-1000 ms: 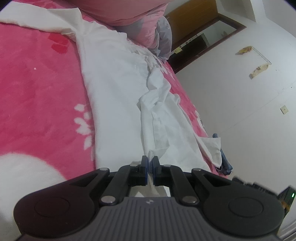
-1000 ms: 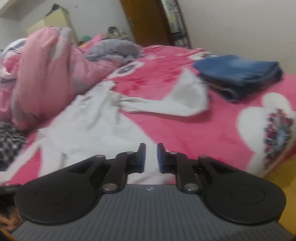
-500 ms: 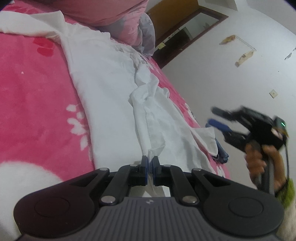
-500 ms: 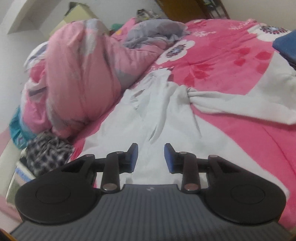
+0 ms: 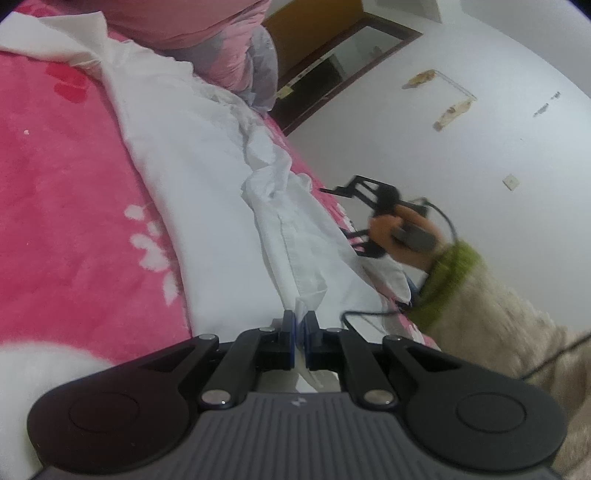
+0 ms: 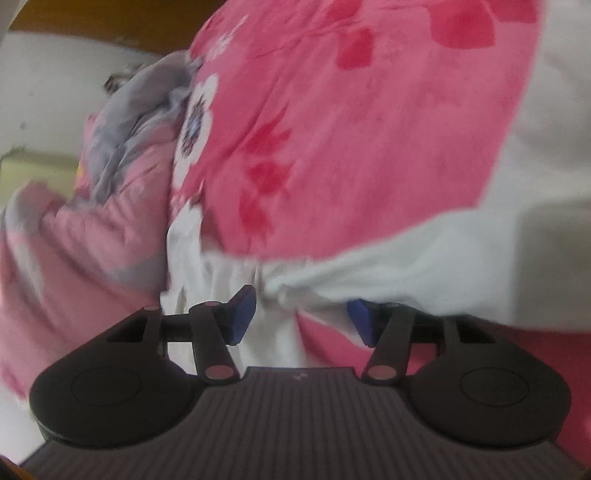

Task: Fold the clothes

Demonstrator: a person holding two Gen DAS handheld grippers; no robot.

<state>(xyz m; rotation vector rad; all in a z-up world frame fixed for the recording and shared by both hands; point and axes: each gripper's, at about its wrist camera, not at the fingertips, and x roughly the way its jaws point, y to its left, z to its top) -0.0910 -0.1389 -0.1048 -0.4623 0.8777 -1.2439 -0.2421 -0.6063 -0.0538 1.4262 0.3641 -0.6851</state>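
A plain white wall (image 5: 424, 155) and a brown wooden door (image 5: 306, 29) close off the far side of the room, and the bed under its pink flowered blanket (image 5: 66, 192) takes up most of what is in front of me. A white shirt (image 5: 207, 177) lies spread along the blanket, its body flat, with a bunched ridge of cloth running down the side nearer the wall. Beyond the shirt's far end a pink quilt (image 5: 192, 22) is heaped up, with a grey garment (image 5: 264, 70) against it.

The left tongs (image 5: 300, 323) are pressed together on the shirt's near edge, a fold of white cloth pinched between the blue pads (image 5: 293, 332). The right tongs (image 6: 301, 317) are spread wide and hold nothing; the gathered cloth at the root of the shirt's sleeve (image 6: 406, 269) sits just ahead of the gap between the pads. From the left camera the person's right hand (image 5: 402, 236) is seen gripping that tool on the wall side of the shirt, a green cuff (image 5: 448, 284) showing under a cream fleecy sleeve (image 5: 509, 332).
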